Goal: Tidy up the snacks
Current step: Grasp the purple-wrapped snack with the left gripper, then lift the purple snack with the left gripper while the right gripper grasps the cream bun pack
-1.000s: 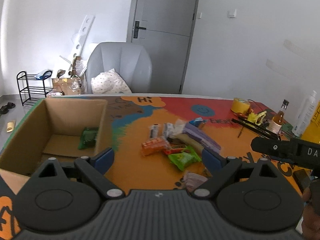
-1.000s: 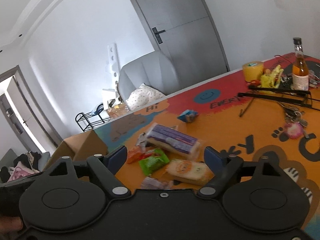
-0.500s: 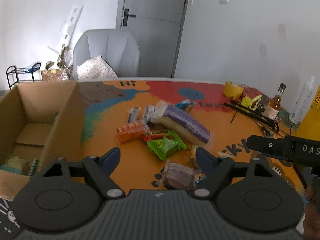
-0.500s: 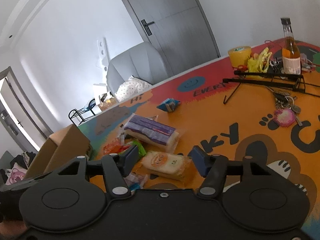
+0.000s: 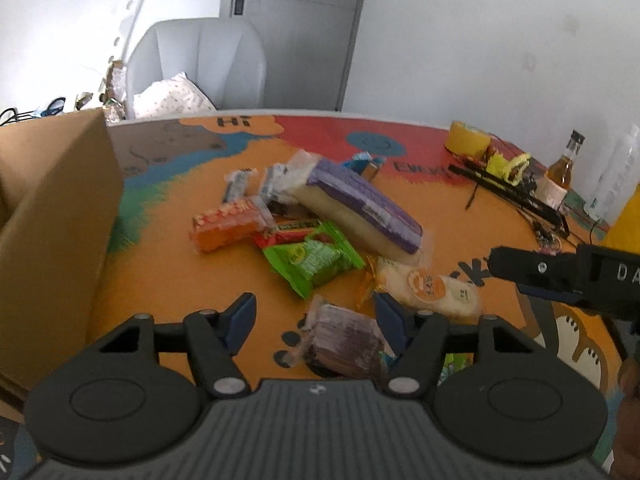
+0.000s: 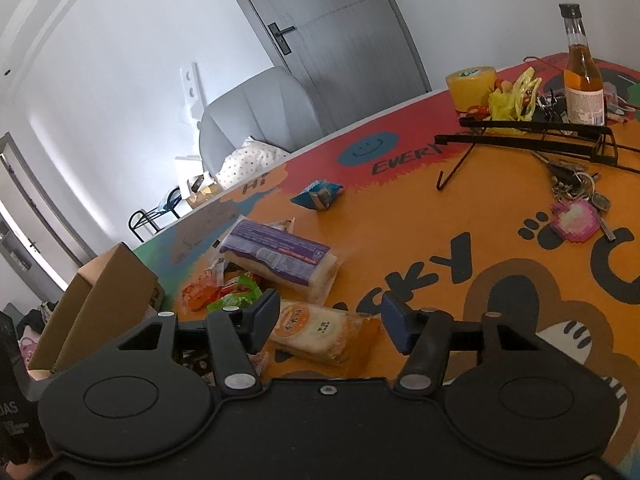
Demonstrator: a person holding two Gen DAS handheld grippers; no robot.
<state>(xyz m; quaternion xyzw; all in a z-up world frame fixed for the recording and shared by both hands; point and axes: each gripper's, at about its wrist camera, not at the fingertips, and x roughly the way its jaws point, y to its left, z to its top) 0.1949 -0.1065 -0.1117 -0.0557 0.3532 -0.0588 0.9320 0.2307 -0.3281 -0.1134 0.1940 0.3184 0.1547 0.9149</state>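
Note:
A pile of snacks lies on the colourful table. In the left wrist view my left gripper [image 5: 316,316] is open, with a brown-purple wrapped snack [image 5: 344,340] just in front between its fingers. A green packet [image 5: 312,256], an orange packet [image 5: 226,228] and a long purple-topped cake pack [image 5: 360,208] lie farther on. In the right wrist view my right gripper [image 6: 328,322] is open, with a pale bun packet with an orange label [image 6: 310,330] lying between its fingers. The bun packet also shows in the left wrist view [image 5: 432,288]. The cardboard box [image 5: 52,220] stands at the left.
A yellow tape roll [image 6: 472,82], a glass bottle [image 6: 582,80], black wiper-like rods [image 6: 532,136] and keys with a pink charm [image 6: 576,216] sit at the table's right. A small blue packet [image 6: 318,196] lies apart. A grey chair [image 5: 200,68] stands behind the table.
Both grippers moved down and forward toward the snack pile. The left swung right, away from the box; its jaws narrowed a little. The right gripper closed in around the bun packet.

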